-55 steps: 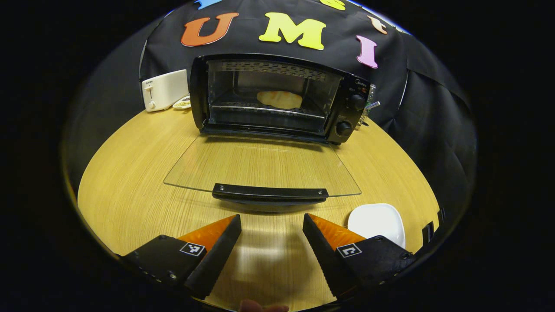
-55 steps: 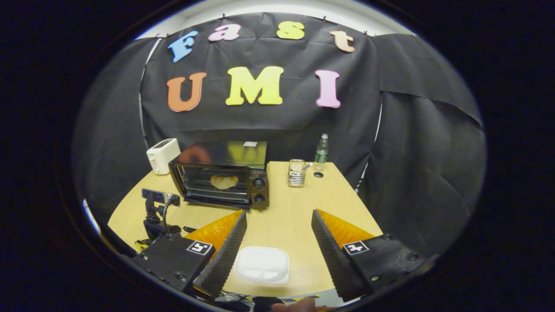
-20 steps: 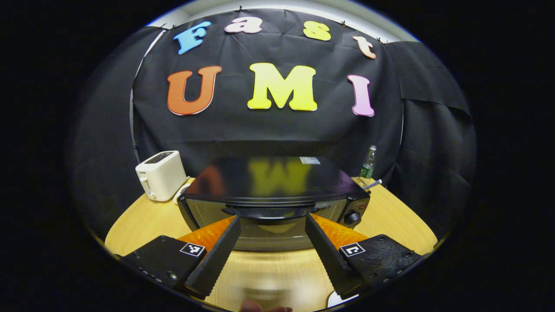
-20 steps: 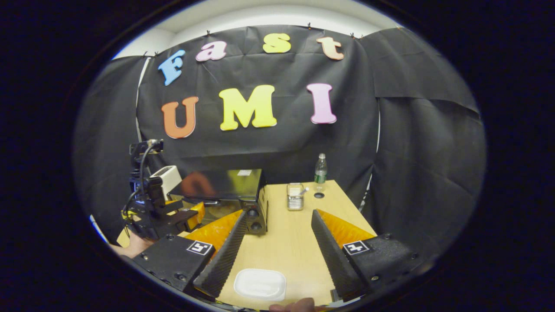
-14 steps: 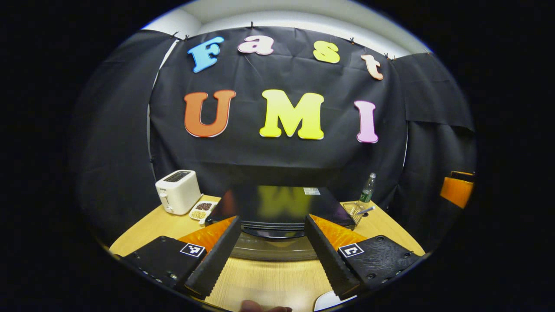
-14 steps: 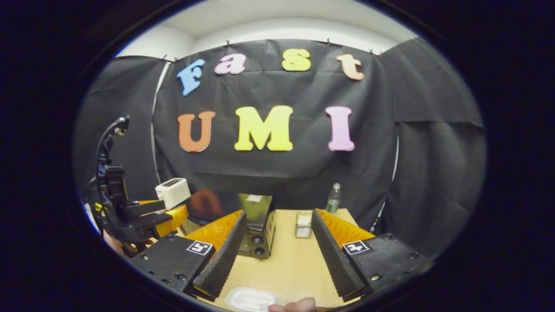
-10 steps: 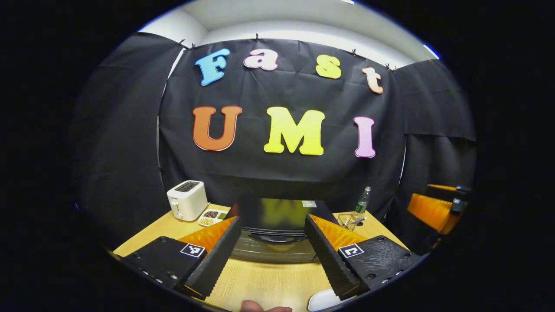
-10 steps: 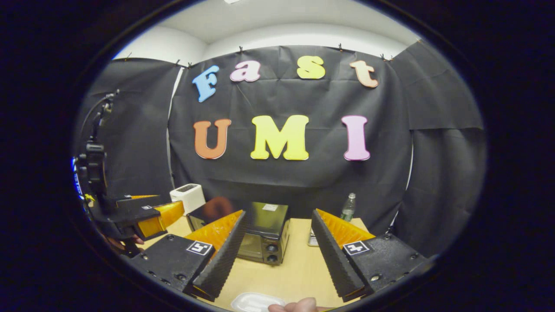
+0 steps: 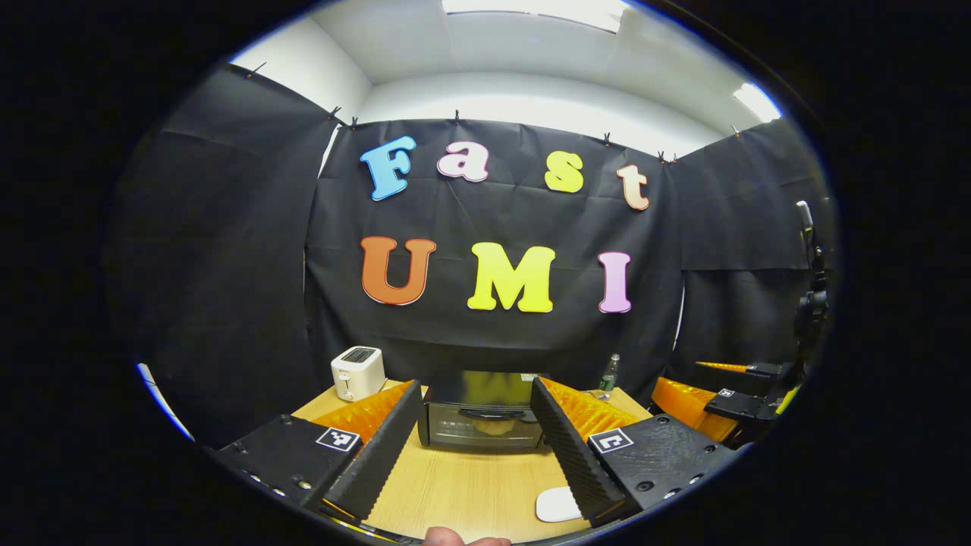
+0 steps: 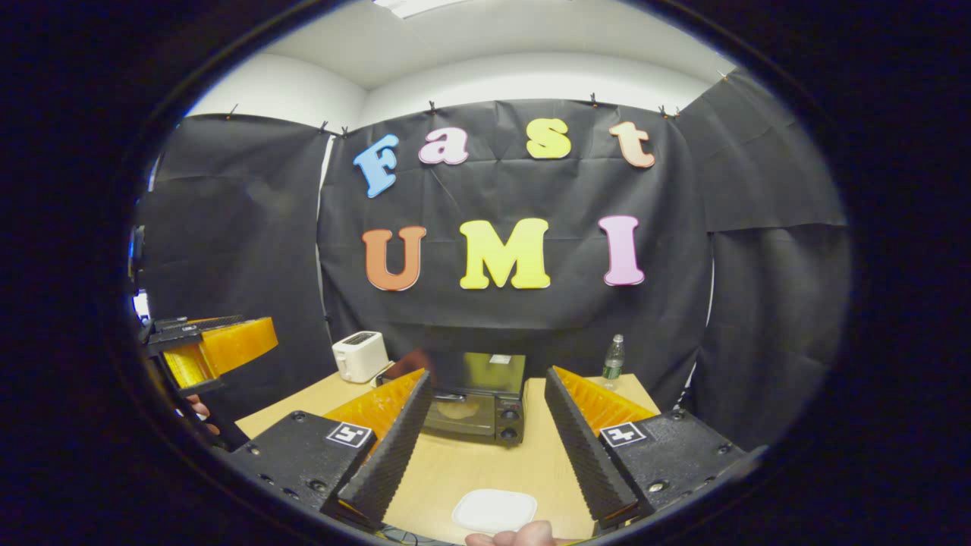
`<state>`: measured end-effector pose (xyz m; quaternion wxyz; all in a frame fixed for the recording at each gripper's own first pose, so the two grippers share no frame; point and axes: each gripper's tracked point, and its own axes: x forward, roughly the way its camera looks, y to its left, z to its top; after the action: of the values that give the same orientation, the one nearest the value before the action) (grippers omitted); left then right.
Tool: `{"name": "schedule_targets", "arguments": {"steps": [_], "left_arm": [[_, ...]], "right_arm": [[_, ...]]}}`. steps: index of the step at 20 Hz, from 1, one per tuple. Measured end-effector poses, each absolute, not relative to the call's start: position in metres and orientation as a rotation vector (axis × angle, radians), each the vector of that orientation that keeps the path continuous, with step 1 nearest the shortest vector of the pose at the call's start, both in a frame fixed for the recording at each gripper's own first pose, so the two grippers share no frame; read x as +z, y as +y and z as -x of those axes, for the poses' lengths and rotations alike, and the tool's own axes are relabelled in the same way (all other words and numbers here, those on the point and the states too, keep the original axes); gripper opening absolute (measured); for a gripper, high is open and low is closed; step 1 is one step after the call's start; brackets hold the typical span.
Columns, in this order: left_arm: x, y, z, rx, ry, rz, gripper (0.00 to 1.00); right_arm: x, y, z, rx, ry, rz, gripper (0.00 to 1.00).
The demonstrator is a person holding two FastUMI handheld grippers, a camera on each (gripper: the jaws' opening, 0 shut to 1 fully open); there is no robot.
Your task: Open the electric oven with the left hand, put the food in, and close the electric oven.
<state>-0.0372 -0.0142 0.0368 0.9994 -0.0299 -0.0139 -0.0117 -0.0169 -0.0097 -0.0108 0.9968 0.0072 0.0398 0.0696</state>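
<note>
In the left gripper view, the left gripper (image 9: pixel 476 440) is sitting with its 2 fingers spread wide apart, gripping nothing and touching nothing. Between those fingers, farther off on the wooden table (image 9: pixel 470 485), the black oven (image 9: pixel 483 413) is standing with its glass door shut and its handle running across the top of the door. A pale piece of food (image 9: pixel 491 428) is showing dimly through the glass, inside the oven. A white toaster (image 9: pixel 357 371) is standing to the left of the oven, near the black cloth wall, and a green bottle (image 9: pixel 608 374) is standing to the right of the oven at the far edge of the table. A white plate (image 9: pixel 557 503) is lying empty on the near right part of the table, just beside the left gripper's right finger. At the far right of this view the right gripper (image 9: pixel 717 398) is hanging above the table's right side, well apart from the oven.

In the right gripper view, the right gripper (image 10: pixel 485 447) is also standing wide open with nothing between its 2 fingers. The closed oven (image 10: pixel 476 406) is sitting between them in the distance, with the food (image 10: pixel 457 412) behind the glass. The plate (image 10: pixel 494 509) is lying empty on the near table, and the left gripper (image 10: pixel 208 345) is hanging at the far left, apart from everything.
</note>
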Motion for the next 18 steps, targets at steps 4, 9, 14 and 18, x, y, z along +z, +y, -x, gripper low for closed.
{"name": "schedule_targets", "arguments": {"steps": [4, 9, 14, 18], "left_arm": [[0.030, -0.013, 0.084, -0.025, -0.009, 0.116, 0.94], [0.034, 0.002, 0.113, 0.000, -0.014, 0.102, 0.94], [0.041, 0.010, 0.119, 0.012, -0.029, 0.095, 0.94], [0.045, 0.016, 0.120, 0.019, -0.038, 0.095, 0.94]], "right_arm": [[-0.007, 0.000, 0.062, 0.131, 0.077, -0.010, 0.94], [0.001, 0.006, 0.089, 0.135, 0.049, -0.008, 0.94], [0.006, 0.004, 0.094, 0.117, 0.030, -0.028, 0.94], [0.002, 0.007, 0.093, 0.113, 0.035, -0.033, 0.94]]}}
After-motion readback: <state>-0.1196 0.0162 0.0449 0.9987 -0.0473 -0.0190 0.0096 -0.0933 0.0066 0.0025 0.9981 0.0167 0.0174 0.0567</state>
